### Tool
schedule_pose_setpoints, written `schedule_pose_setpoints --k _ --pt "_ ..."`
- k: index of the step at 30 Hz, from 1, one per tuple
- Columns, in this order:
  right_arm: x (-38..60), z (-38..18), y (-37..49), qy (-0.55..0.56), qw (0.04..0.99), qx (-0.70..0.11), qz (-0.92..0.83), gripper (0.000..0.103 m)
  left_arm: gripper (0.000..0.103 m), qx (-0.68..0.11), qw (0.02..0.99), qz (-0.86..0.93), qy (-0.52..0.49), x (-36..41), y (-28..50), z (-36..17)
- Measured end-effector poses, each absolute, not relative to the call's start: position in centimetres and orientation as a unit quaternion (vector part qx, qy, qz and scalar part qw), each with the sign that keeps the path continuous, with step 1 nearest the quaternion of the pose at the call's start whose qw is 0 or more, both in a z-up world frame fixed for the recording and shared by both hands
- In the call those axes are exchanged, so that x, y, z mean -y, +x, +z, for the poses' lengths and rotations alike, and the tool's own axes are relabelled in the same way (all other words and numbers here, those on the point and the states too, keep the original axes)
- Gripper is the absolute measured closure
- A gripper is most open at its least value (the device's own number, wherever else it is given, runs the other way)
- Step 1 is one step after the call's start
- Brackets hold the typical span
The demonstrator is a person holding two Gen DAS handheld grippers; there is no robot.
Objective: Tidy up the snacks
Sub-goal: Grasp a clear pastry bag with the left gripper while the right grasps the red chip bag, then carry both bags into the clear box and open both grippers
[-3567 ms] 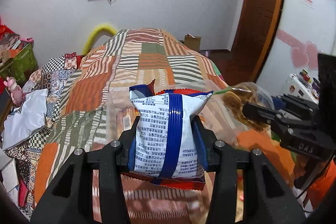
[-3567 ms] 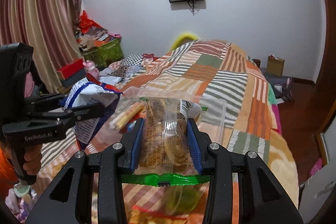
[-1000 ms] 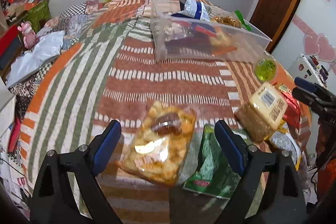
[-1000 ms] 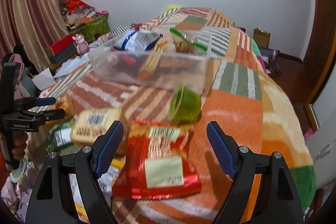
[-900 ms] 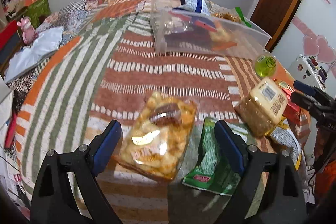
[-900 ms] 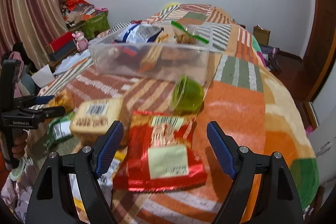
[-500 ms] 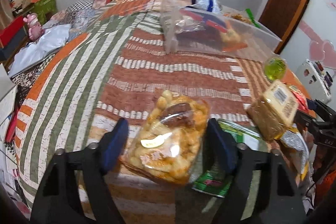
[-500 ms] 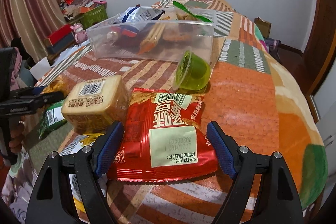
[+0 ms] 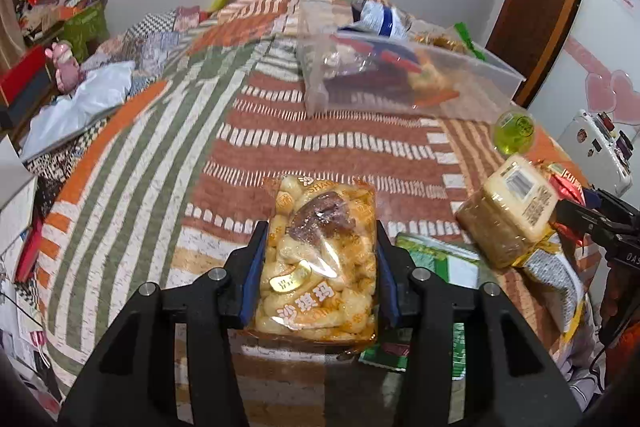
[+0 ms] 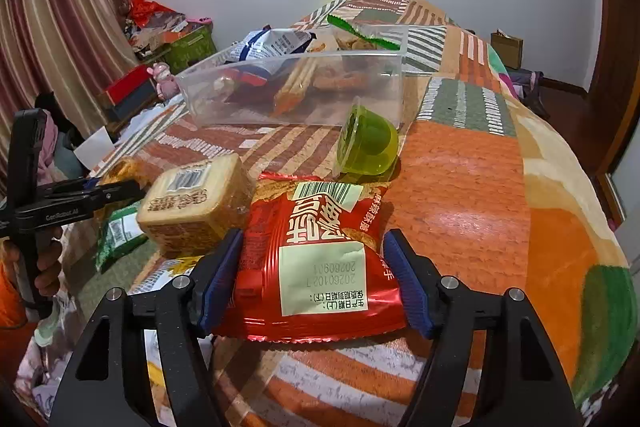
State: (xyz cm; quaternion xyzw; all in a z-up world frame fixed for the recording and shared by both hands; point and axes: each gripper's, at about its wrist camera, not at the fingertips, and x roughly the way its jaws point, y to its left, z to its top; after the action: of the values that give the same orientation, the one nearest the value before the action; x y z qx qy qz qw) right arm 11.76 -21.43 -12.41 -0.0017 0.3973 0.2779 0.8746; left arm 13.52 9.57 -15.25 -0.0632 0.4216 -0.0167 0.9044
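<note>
My left gripper [image 9: 319, 277] is shut on a clear orange bag of puffed snacks [image 9: 320, 259] lying on the quilt. My right gripper [image 10: 316, 281] has its blue pads against both sides of a red snack packet [image 10: 320, 259], which rests on the bed. A clear plastic bin [image 10: 296, 91] behind holds several snacks, among them a blue-white bag [image 10: 272, 45]; the bin also shows in the left wrist view [image 9: 400, 83]. A green jelly cup [image 10: 366, 143] lies on its side by the bin.
A wrapped block of biscuits [image 10: 196, 203] lies left of the red packet, over a green packet [image 10: 120, 231] and a yellow-white bag [image 9: 556, 279]. The patchwork quilt [image 10: 472, 195] covers the bed. Boxes and clutter [image 10: 160, 39] stand along the left wall.
Both grippers dropped their earlier bags in the bin, came back to the near snacks and lowered. The left closed on the puffed snack bag; the right closed in around the red packet.
</note>
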Motion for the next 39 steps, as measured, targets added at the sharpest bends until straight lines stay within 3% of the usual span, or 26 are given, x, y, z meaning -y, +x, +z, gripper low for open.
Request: schedule_pose_setpoints --k 8,12,15,20,23,27,39 --pt "21.3 -11.3 11.5 -0.009 0.877 -0.39 0.28 0.05 0.056 -0.391 0.918 -0.031 -0.063 -8.9 13.2 -12.7" --pt "20.8 -11.7 12.0 -0.027 0.872 -0.403 0.276 0.047 0.056 -0.389 0.918 -0.037 -0.066 -8.6 13.1 -12.5" --pt "20.3 -12.4 12.5 -0.035 0.863 -0.421 0.278 0.033 0.056 -0.397 0.915 -0.041 -0.067 -8.4 13.1 -12.9" --pt "19.6 -13.9 13.5 -0.035 0.854 -0.433 0.287 0.029 0.056 -0.408 0.91 -0.039 -0.066 -8.3 13.2 -13.7" --pt "19.3 -14.1 13.6 -0.041 0.857 -0.427 0.286 0.03 0.056 -0.41 0.909 -0.038 -0.068 -8.4 13.3 -13.9" --pt "19.2 -13.8 13.1 -0.056 0.866 -0.409 0.281 0.039 0.056 -0.407 0.91 -0.037 -0.067 -8.2 13.3 -13.8" --pt "20.8 -10.4 11.6 -0.035 0.883 -0.371 0.287 0.04 0.056 -0.378 0.923 -0.038 -0.061 -7.5 14.3 -11.0"
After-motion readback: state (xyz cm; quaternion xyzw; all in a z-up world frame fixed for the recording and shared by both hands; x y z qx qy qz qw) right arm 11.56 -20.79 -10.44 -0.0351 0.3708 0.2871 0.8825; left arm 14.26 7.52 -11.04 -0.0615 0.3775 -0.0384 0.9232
